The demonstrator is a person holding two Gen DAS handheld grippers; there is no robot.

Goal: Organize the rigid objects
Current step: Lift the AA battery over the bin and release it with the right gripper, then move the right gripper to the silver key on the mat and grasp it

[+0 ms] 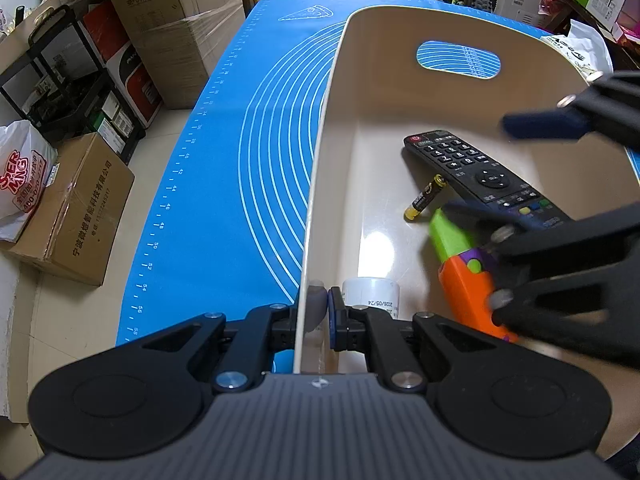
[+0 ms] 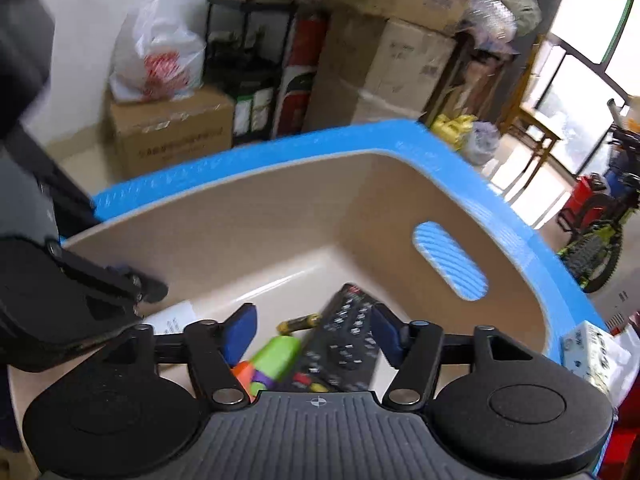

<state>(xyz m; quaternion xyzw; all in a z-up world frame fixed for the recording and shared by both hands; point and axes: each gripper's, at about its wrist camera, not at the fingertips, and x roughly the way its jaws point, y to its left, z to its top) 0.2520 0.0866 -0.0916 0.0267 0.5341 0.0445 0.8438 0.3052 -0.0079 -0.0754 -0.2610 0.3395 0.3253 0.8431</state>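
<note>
A beige bin (image 1: 400,80) with a handle cutout stands on the blue mat (image 1: 240,160). My left gripper (image 1: 322,308) is shut on the bin's near left wall, one pad on each side. In the bin lie a black remote (image 1: 480,172), a yellow-black battery (image 1: 424,198), a green, orange and purple toy (image 1: 460,264) and a white container (image 1: 370,292). My right gripper (image 2: 314,332) hangs open over the remote (image 2: 344,344) and the toy (image 2: 272,356), with nothing pressed between its blue pads. The battery (image 2: 300,322) lies just beyond them.
Cardboard boxes (image 1: 80,208), a black shelf (image 1: 60,80) and a white plastic bag (image 1: 24,168) crowd the floor left of the table. Another white bag (image 1: 580,52) sits behind the bin on the right. A small box (image 2: 588,352) lies outside the bin's right wall.
</note>
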